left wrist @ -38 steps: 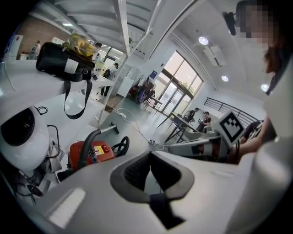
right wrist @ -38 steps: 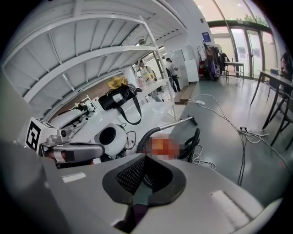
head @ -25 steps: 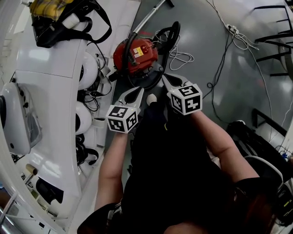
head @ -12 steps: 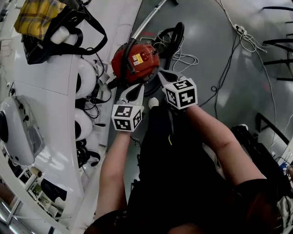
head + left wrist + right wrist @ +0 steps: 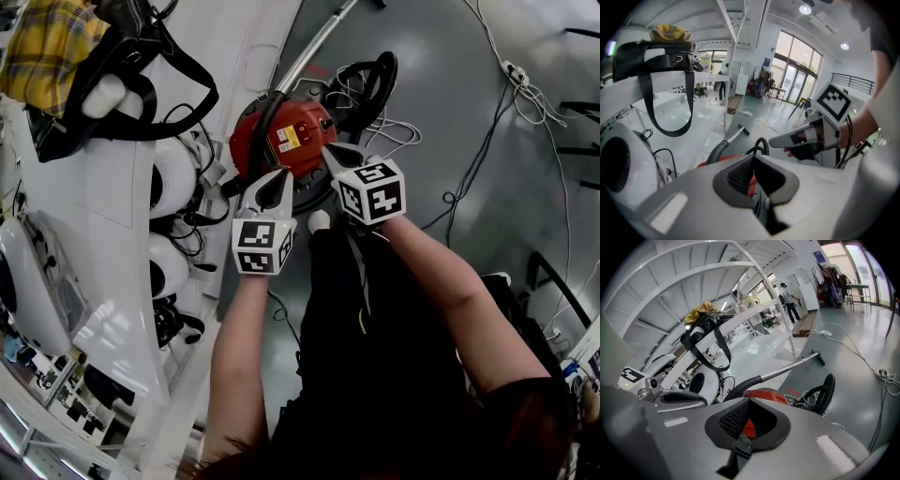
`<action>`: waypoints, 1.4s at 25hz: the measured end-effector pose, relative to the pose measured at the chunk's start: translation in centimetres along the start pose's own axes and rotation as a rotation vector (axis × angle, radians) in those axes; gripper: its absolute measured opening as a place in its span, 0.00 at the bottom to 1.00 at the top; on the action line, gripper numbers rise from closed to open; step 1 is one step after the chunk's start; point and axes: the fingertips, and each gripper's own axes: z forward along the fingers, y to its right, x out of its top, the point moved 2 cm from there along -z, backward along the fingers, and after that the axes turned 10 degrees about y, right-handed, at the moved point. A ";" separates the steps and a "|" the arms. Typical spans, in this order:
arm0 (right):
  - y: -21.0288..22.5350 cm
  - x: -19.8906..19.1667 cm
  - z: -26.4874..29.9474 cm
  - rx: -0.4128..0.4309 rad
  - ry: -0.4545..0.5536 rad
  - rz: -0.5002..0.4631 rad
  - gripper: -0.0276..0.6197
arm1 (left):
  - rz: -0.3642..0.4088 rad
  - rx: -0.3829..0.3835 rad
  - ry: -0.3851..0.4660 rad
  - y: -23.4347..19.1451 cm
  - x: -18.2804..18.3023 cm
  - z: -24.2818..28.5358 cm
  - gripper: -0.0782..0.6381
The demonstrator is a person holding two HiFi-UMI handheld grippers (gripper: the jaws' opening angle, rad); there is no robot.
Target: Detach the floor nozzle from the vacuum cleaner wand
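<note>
Left gripper (image 5: 279,176) and right gripper (image 5: 327,149) moved nearer the round glossy red plastic vacuum canister (image 5: 307,122); fingers clenched (empty); grey floor (image 5: 469,122) open rightward.

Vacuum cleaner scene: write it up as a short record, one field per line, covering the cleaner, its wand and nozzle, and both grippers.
cleaner: red vacuum cleaner body on the grey floor, beside a white bench
wand: metal wand leads away from the body
nozzle: floor nozzle on the wand's far end, attached, resting on the floor
left gripper: shut, nothing held, pointed at the body
right gripper: shut, nothing held, pointed at the body
task state: nozzle not yet touched; both grippers are far from it
</note>
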 end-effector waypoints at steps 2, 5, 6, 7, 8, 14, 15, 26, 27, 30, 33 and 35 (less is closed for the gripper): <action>0.8 0.1 1.6 0.016 -0.004 -0.003 0.04 | 0.008 0.019 -0.009 -0.8 -0.2 1.6 0.12; 2.1 0.0 3.7 0.034 -0.019 -0.005 0.04 | 0.014 0.068 0.010 -2.0 0.1 3.4 0.12; 2.5 0.0 4.4 0.040 -0.022 -0.004 0.04 | 0.015 0.083 0.022 -2.4 0.3 3.9 0.12; 2.9 0.0 5.1 0.046 -0.022 -0.004 0.04 | 0.015 0.092 0.028 -2.8 0.4 4.4 0.12; 3.2 0.1 5.8 0.053 -0.019 -0.007 0.04 | 0.013 0.098 0.027 -3.3 0.4 5.0 0.12; 5.1 0.9 9.8 0.120 -0.023 -0.138 0.04 | 0.009 0.163 0.000 -6.1 0.9 6.9 0.13; 5.3 1.2 10.5 0.137 -0.027 -0.172 0.04 | 0.002 0.172 0.003 -6.6 1.2 7.1 0.15; 4.8 2.0 16.1 0.371 -0.091 -0.611 0.17 | 0.072 0.147 -0.109 -8.9 0.7 12.1 0.38; 4.8 2.0 16.4 0.390 -0.093 -0.651 0.20 | 0.089 0.152 -0.119 -9.3 0.7 12.3 0.38; 4.7 2.0 16.9 0.446 -0.093 -0.756 0.28 | 0.118 0.146 -0.155 -10.4 0.4 13.2 0.40; 5.1 1.9 17.5 0.474 -0.099 -0.885 0.33 | 0.086 0.090 -0.217 -10.4 -0.9 14.4 0.45; 5.3 1.7 17.9 0.482 -0.089 -1.011 0.35 | 0.095 0.072 -0.252 -10.2 -1.7 14.9 0.47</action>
